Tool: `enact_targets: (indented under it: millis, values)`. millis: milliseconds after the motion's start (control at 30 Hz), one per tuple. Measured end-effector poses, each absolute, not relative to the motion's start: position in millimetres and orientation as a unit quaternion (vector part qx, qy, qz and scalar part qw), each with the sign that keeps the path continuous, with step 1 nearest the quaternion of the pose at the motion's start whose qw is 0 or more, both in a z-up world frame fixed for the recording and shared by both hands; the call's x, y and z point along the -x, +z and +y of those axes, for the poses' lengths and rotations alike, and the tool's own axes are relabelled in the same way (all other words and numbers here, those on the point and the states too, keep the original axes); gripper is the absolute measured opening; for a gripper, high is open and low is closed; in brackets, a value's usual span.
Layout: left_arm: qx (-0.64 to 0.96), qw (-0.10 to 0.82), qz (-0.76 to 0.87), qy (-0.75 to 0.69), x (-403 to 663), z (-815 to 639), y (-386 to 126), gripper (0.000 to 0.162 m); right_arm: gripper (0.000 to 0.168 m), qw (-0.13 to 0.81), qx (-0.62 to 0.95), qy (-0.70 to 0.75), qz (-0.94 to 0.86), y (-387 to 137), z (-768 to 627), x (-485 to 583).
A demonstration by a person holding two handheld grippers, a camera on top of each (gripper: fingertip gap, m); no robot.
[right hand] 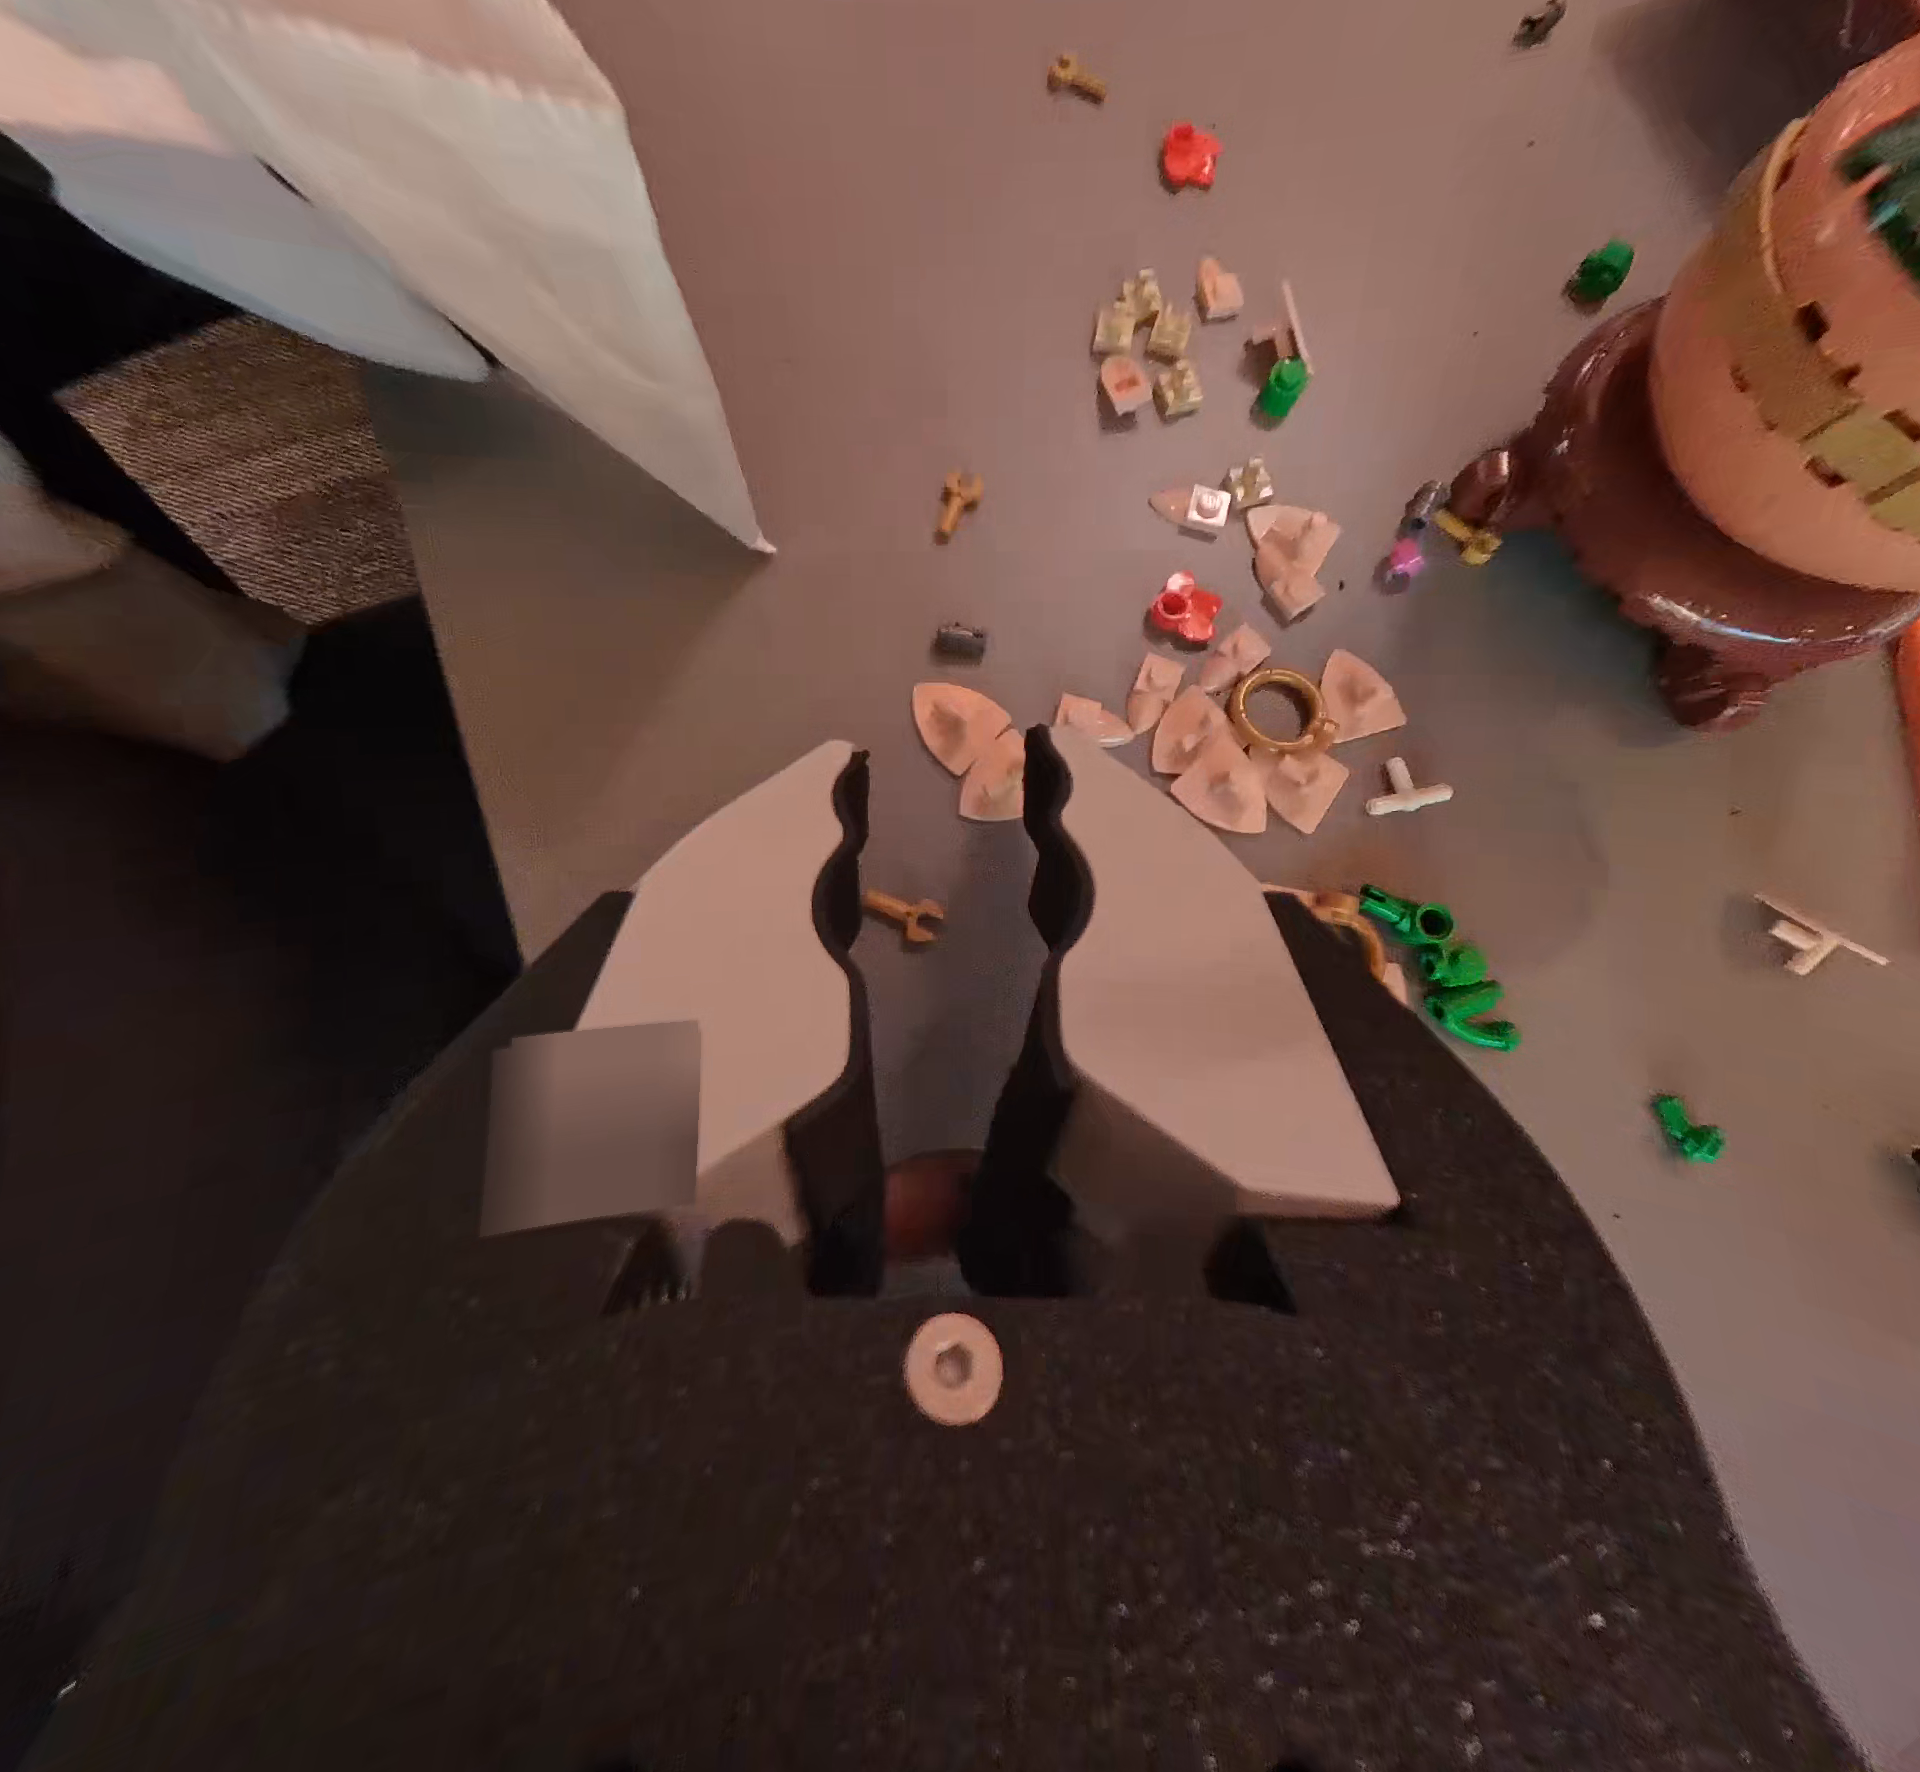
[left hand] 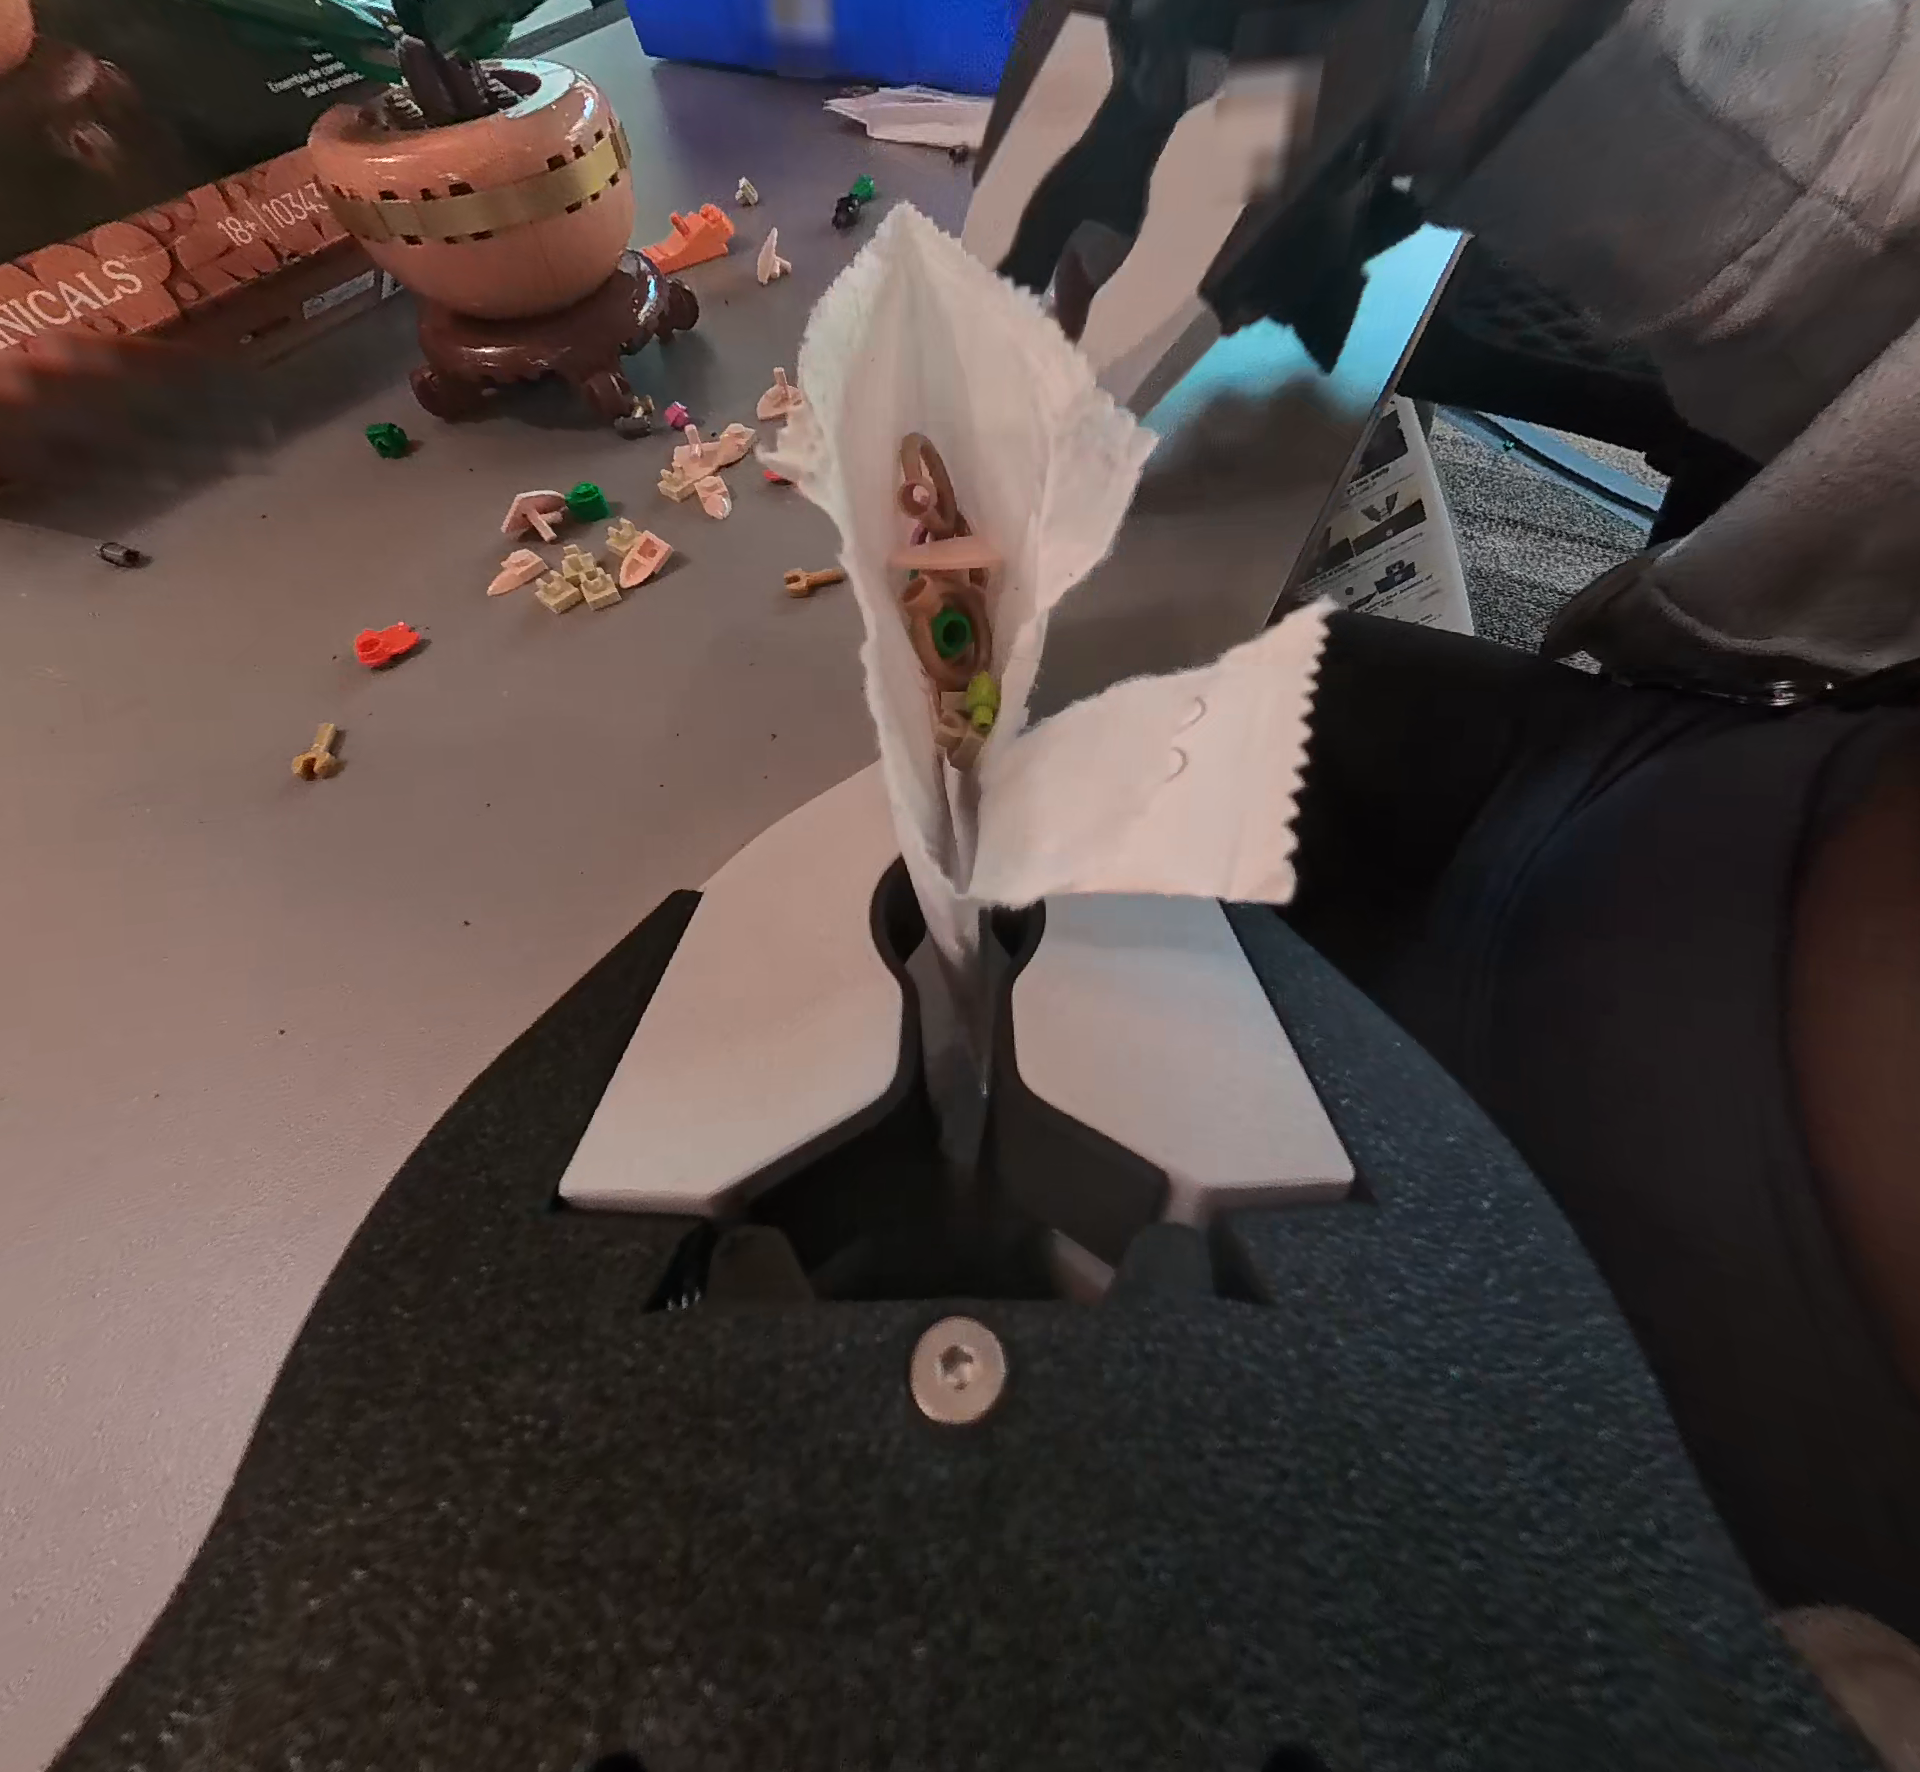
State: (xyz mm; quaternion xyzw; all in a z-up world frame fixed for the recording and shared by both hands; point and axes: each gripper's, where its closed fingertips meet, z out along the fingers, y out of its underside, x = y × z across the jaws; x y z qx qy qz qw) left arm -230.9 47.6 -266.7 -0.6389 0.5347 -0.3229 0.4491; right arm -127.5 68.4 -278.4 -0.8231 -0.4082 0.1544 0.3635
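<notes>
Here the printed box (left hand: pixel 156 268) stands behind the brick-built flower pot (left hand: pixel 473 205), loose pieces (right hand: pixel 1226 735) strewn before it. The left gripper (left hand: pixel 971 901) pinches a torn white paper bag (left hand: pixel 966 434) holding small parts. The right gripper (right hand: pixel 940 766) hangs unclenched, empty, above the pieces.
</notes>
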Motion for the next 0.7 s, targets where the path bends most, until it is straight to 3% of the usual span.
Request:
enact_targets:
  millis: [167,333,433,633,700]
  values:
    - [0.639,0.449,0.534,-0.323,230.6,47.5,-266.7,0.007,0.023,0.374,0.815,0.145,-0.418,-283.7,76.7,133.5]
    - [0.638,0.449,0.534,-0.325,230.8,46.6,-266.6,0.007,0.004,0.364,0.822,0.173,-0.401,-284.1,78.5,134.3]
    - [0.638,0.448,0.534,-0.325,230.7,46.6,-266.7,0.007,0.003,0.387,0.817,0.181,-0.387,-275.3,81.6,132.3]
    - [0.639,0.450,0.535,-0.323,230.4,47.1,-266.8,0.007,0.003,0.517,0.712,0.289,-0.377,-188.0,67.5,177.4]
    - [0.639,0.449,0.534,-0.323,230.4,47.2,-266.8,0.007,0.004,0.522,0.686,0.313,-0.399,-175.1,56.0,199.0]
